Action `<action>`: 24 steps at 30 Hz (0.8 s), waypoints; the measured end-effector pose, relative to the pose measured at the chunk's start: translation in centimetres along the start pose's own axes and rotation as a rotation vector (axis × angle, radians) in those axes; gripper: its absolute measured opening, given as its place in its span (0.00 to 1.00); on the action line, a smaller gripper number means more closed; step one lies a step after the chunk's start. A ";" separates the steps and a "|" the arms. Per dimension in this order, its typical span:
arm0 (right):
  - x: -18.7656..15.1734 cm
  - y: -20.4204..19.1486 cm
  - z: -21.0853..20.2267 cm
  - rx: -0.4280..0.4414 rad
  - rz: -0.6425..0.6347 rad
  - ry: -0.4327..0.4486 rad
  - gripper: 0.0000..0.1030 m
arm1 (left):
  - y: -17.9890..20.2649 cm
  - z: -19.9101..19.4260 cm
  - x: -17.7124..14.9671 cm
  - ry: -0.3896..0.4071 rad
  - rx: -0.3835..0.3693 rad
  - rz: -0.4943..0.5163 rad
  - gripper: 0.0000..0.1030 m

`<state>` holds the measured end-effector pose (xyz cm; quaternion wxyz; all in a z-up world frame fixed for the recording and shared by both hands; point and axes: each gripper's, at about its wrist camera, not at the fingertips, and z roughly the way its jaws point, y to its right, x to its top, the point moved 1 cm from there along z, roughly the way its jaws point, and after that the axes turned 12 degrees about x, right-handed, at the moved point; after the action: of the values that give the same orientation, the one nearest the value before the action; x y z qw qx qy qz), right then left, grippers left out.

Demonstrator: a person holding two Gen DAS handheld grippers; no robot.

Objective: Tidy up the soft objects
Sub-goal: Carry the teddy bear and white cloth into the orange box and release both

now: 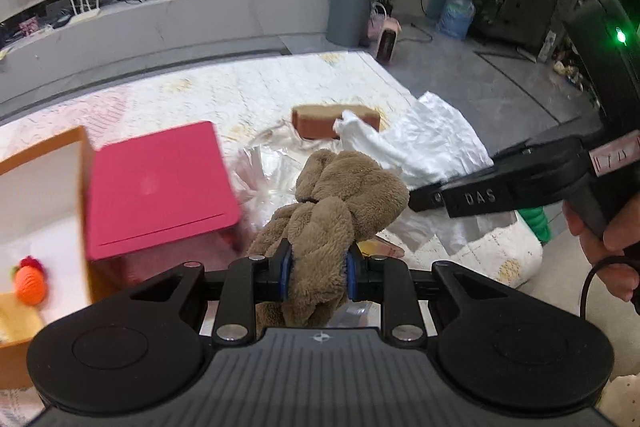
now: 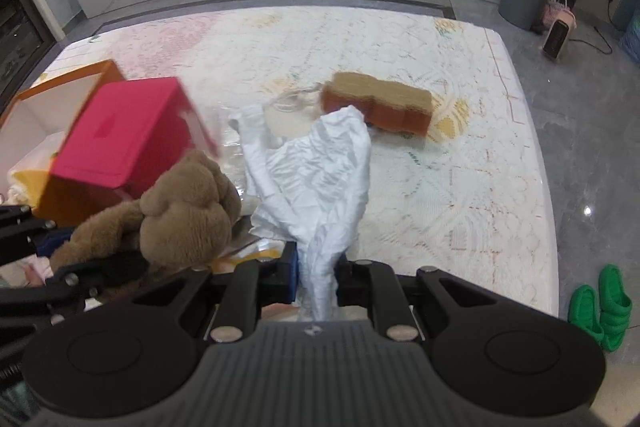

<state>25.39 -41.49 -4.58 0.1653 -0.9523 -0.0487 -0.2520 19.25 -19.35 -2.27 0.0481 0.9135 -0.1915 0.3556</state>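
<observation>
The left gripper (image 1: 318,269) has its jaws clamped partway on a brown plush (image 1: 336,195), the blue pads pressing into a fold of its fur while the rest of it bulges forward over the mattress (image 1: 224,91). The right gripper (image 2: 318,277) is closed almost fully on a gathered neck of a white bag (image 2: 316,179), whose crumpled body fans out ahead of it toward a brown sponge (image 2: 380,103) lying on the mattress. To the left stand a pink box (image 1: 160,187) and an orange box (image 1: 82,147), open, with an orange toy (image 1: 30,285) inside. Clear plastic (image 1: 264,179) lies under and behind the plush. The main risk, as I judge it, is the plush: it is held by a pinch of loose pile, so a swing toward the boxes could let it slide out. The bag is thin and slick, and its trailing body may drag the sponge or catch the plastic. The two grippers also sit close together, so the plush and bag could tangle, and the pink box looks easy to knock.
</observation>
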 end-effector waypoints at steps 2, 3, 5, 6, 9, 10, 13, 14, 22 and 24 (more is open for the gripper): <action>-0.4 -1.4 -0.8 0.014 -0.012 0.005 0.13 | -0.9 -1.2 -0.2 0.021 0.004 -0.014 0.27; -0.6 -2.1 -1.1 0.020 -0.019 0.007 0.13 | -1.4 -1.8 -0.4 0.029 0.005 -0.022 0.27; -1.1 -3.9 -1.8 0.031 -0.042 0.013 0.13 | -2.5 -2.8 -0.7 0.043 0.004 -0.046 0.27; -1.2 -4.8 -2.1 0.040 -0.054 0.014 0.13 | -3.1 -3.4 -0.8 0.051 0.002 -0.059 0.27; -1.4 -7.5 -2.7 0.081 -0.078 0.017 0.13 | -5.1 -4.8 -1.1 0.073 0.002 -0.097 0.27; -1.4 -8.4 -2.9 0.096 -0.087 0.017 0.13 | -5.9 -5.3 -1.1 0.083 0.009 -0.111 0.27; -1.1 -11.4 -3.1 0.124 -0.128 0.021 0.13 | -8.6 -6.6 -1.2 0.106 0.033 -0.152 0.27; -0.9 -12.6 -3.1 0.130 -0.147 0.023 0.13 | -9.4 -6.9 -1.2 0.110 0.040 -0.167 0.27; 1.2 -20.2 -1.8 0.205 -0.255 0.021 0.13 | -16.8 -9.0 -1.4 0.166 0.156 -0.279 0.27; 1.7 -21.9 -1.1 0.220 -0.278 0.015 0.13 | -18.3 -9.1 -1.3 0.171 0.183 -0.305 0.27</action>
<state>22.52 -21.27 3.55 0.2323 -0.9108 -0.2058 -0.2725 19.70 -0.02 4.49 0.0342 0.8990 -0.0132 0.4364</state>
